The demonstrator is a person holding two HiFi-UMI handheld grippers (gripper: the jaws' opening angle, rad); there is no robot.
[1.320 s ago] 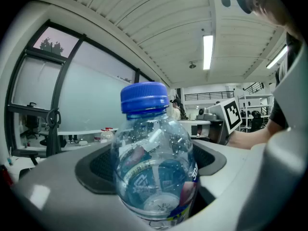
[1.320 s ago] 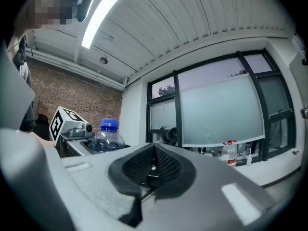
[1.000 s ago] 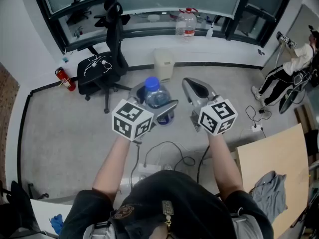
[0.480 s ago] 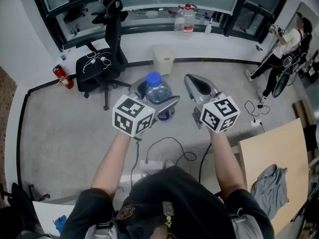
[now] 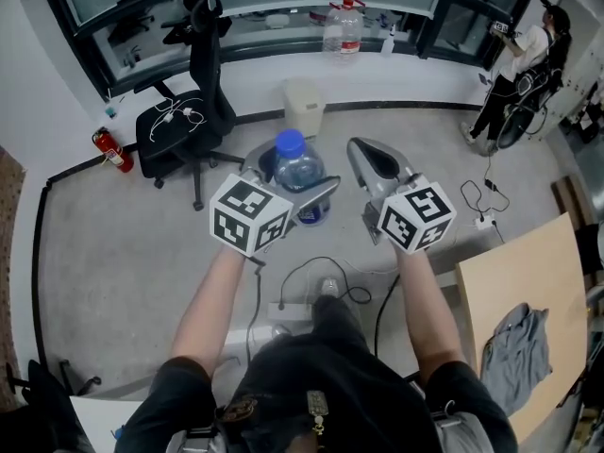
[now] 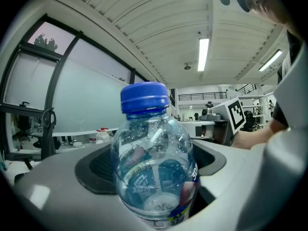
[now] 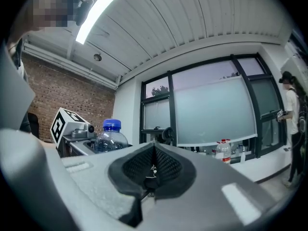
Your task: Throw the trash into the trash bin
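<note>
A clear plastic bottle (image 5: pixel 296 168) with a blue cap stands upright between the jaws of my left gripper (image 5: pixel 294 185), which is shut on it. In the left gripper view the bottle (image 6: pixel 155 162) fills the middle, with the gripper (image 6: pixel 154 186) clamped on its body. My right gripper (image 5: pixel 370 161) is beside it on the right, shut and empty; in its own view the dark pads (image 7: pixel 153 170) meet with nothing between them, and the bottle (image 7: pixel 109 136) shows at the left. A cream trash bin (image 5: pixel 304 105) stands on the floor by the far wall, beyond both grippers.
A black office chair (image 5: pixel 193 111) and a red fire extinguisher (image 5: pixel 111 151) are at the left. A large water jug (image 5: pixel 342 28) sits on the window sill. A power strip with cables (image 5: pixel 294 310) lies near my feet. A wooden board (image 5: pixel 528 291) with grey cloth (image 5: pixel 514 343) is at the right. A person (image 5: pixel 514 74) stands at the far right.
Both grippers hold the same pose with the bottle still clamped. The view has shifted slightly, and the person at the far right has moved away along the window.
</note>
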